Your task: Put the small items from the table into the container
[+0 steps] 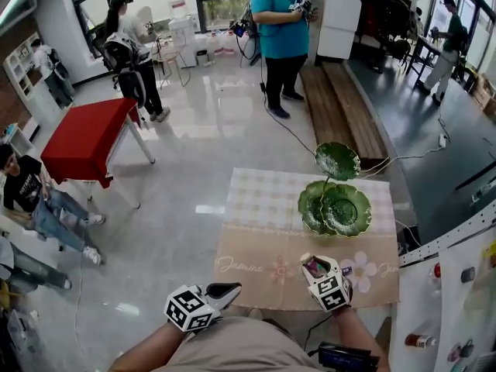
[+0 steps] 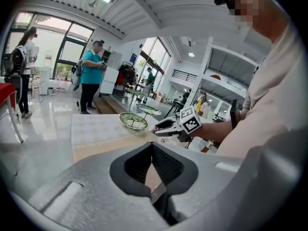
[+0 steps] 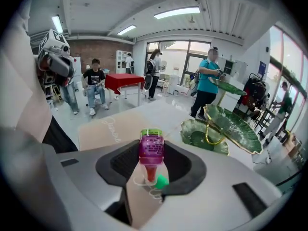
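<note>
- Small bottle (image 3: 151, 150), with a purple label and a green rim, is clamped between the pads of my right tongs (image 1: 316, 266), above the near part of the desk (image 1: 263, 208).
- Green leaf dish (image 1: 335, 208) sits at 12 o'clock of those tongs, close to the desk's right edge, with a second leaf raised behind it.
- From 9 to 11 o'clock of the dish I see only bare cloth.
- My left tongs (image 1: 223, 291) are closed on nothing at the desk's near left corner, at 9 o'clock of the right tongs.

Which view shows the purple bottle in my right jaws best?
Right gripper view: the purple bottle stands mid-frame between the jaws. Head view shows only a speck of it; in the left gripper view it can't be made out.
</note>
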`<state>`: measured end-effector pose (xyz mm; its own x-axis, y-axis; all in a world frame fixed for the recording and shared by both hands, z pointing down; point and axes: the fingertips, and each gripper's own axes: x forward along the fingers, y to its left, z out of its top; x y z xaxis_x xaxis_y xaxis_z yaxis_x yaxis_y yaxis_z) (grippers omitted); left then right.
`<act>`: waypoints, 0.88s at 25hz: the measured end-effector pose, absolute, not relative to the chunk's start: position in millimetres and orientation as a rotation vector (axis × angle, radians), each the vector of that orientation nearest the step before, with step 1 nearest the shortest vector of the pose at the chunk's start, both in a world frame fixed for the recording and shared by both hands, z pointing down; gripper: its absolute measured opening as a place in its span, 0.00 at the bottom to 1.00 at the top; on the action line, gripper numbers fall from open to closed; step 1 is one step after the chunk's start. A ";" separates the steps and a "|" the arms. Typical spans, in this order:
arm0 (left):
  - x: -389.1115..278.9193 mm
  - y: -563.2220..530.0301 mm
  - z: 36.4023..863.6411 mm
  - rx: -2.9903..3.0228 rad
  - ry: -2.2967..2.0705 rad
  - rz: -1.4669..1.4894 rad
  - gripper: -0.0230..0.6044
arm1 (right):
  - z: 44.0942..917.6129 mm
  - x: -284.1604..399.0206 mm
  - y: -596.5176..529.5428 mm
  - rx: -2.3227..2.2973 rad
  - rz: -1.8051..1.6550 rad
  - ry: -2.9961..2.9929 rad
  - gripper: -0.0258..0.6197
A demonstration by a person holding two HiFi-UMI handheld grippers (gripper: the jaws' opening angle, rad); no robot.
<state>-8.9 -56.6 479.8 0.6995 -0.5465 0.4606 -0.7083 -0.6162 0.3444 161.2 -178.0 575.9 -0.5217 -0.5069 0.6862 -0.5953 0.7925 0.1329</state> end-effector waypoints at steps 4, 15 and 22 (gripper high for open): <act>11.5 -67.4 476.8 2.439 -0.913 0.414 0.05 | 547.3 188.4 -195.6 0.929 0.138 -2.247 0.29; 36.0 -79.8 472.8 2.486 -0.857 0.440 0.05 | 514.8 227.4 -200.2 0.989 0.161 -2.256 0.29; 47.3 -84.5 472.8 2.505 -0.831 0.459 0.05 | 486.4 240.8 -213.8 0.996 0.187 -2.283 0.29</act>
